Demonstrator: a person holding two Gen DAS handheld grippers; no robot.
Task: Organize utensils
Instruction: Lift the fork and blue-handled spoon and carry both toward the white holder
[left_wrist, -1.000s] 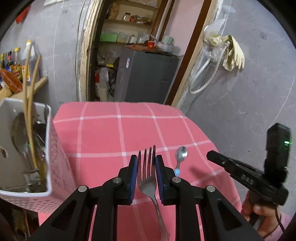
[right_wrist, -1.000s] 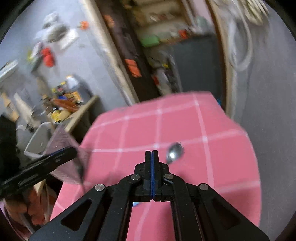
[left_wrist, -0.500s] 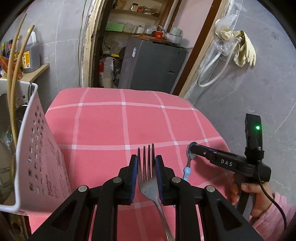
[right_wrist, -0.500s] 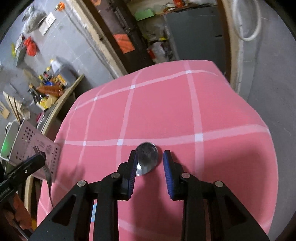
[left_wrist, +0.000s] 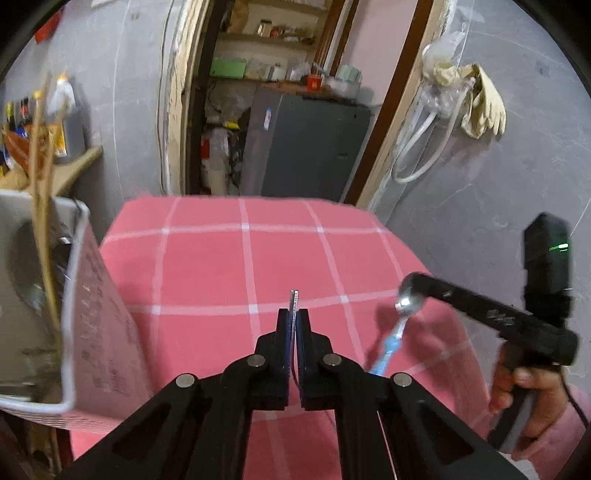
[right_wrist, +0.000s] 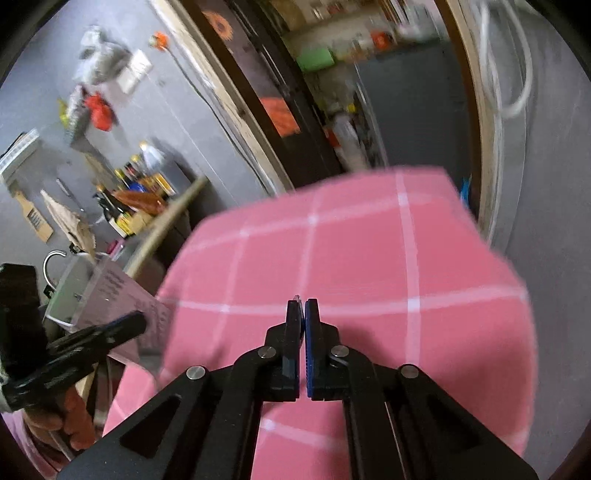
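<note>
My left tongs (left_wrist: 294, 325) are clamped on the fork (left_wrist: 294, 301), which stands on edge between the pads so that only a thin metal sliver pokes out past the tips, above the pink checked cloth of the desk (left_wrist: 221, 266). My right tongs (right_wrist: 303, 314) are pinched on the spoon (left_wrist: 405, 301): in their own view only a small glint of metal shows at the tips, but from the left camera I see the bowl caught at the tong tips and the light blue handle hanging down toward the cloth, clear of it as far as I can tell. Both pairs closed further in the last moment. A hand (left_wrist: 524, 391) in a pink sleeve grips the right tool. To the left of the fork, at the desk's edge, sits the white perforated utensil basket (left_wrist: 92, 332), with a ladle-like shape and thin sticks standing in it, blurred. Beyond the desk is a doorway with a grey cabinet (left_wrist: 310, 147).
</note>
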